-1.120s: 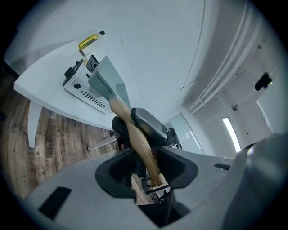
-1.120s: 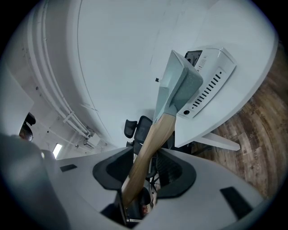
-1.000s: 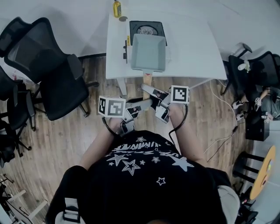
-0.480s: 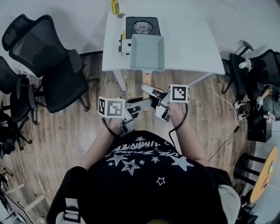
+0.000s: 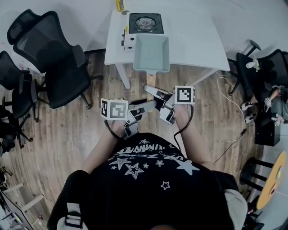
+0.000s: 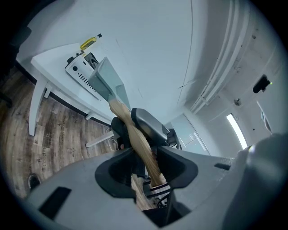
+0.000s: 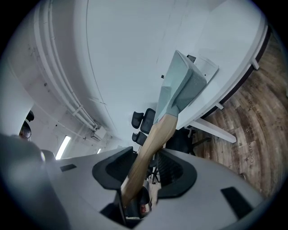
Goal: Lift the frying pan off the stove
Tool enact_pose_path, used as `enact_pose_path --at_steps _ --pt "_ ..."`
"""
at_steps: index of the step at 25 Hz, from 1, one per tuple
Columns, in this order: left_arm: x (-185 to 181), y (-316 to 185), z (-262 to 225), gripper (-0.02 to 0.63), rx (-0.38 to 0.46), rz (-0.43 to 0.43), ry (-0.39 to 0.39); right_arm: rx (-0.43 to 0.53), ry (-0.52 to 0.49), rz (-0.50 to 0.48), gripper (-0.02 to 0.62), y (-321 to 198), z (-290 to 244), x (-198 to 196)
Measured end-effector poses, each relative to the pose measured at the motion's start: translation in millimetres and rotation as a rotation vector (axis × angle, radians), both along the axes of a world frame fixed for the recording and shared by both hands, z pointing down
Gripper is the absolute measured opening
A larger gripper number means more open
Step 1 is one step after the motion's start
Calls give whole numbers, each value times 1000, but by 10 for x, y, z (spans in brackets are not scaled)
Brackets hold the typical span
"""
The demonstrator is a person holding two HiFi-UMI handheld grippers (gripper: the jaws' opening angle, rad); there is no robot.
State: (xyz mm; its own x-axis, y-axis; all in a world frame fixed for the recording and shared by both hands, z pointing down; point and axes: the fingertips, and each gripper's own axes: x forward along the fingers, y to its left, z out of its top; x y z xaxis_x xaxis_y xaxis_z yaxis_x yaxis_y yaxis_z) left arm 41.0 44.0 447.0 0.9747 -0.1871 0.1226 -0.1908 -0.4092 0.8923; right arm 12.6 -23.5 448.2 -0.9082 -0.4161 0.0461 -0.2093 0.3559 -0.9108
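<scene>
A square pale-green frying pan (image 5: 151, 53) with a wooden handle (image 5: 151, 81) hangs level over the white table's front edge, clear of the black stove (image 5: 145, 23) behind it. Both grippers hold the handle. My left gripper (image 5: 151, 105) comes in from the left and is shut on the handle's near end (image 6: 143, 150). My right gripper (image 5: 155, 93) reaches from the right and grips the handle (image 7: 150, 139) a little further up. Its jaws have just been opening slightly, with the wood still between them. In the right gripper view the pan (image 7: 180, 85) shows edge-on, above the table.
A white table (image 5: 198, 40) carries the stove and a yellow bottle (image 5: 119, 4) at its back. Black office chairs (image 5: 54, 58) stand on the wooden floor at the left, more chairs and cables (image 5: 234, 108) at the right. The person's torso fills the lower picture.
The pan has drawn back off the stove toward the person, and the burner now shows fully. Both grippers moved back with the handle in their grip.
</scene>
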Motion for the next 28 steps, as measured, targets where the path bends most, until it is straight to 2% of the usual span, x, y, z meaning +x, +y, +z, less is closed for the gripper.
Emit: enact_pose_path --at_steps 13,19,23,28 --pt "76 632 -10 161 0 -27 15 -19 -4 -19 170 659 10 62" --pt "52 908 29 161 -5 -40 17 17 7 -49 170 930 21 16" --pt "37 1049 38 163 -9 -52 19 -8 1 -55 173 1089 46 -5" --pt "9 1165 36 163 -5 -57 19 11 9 -62 173 1196 43 -31"
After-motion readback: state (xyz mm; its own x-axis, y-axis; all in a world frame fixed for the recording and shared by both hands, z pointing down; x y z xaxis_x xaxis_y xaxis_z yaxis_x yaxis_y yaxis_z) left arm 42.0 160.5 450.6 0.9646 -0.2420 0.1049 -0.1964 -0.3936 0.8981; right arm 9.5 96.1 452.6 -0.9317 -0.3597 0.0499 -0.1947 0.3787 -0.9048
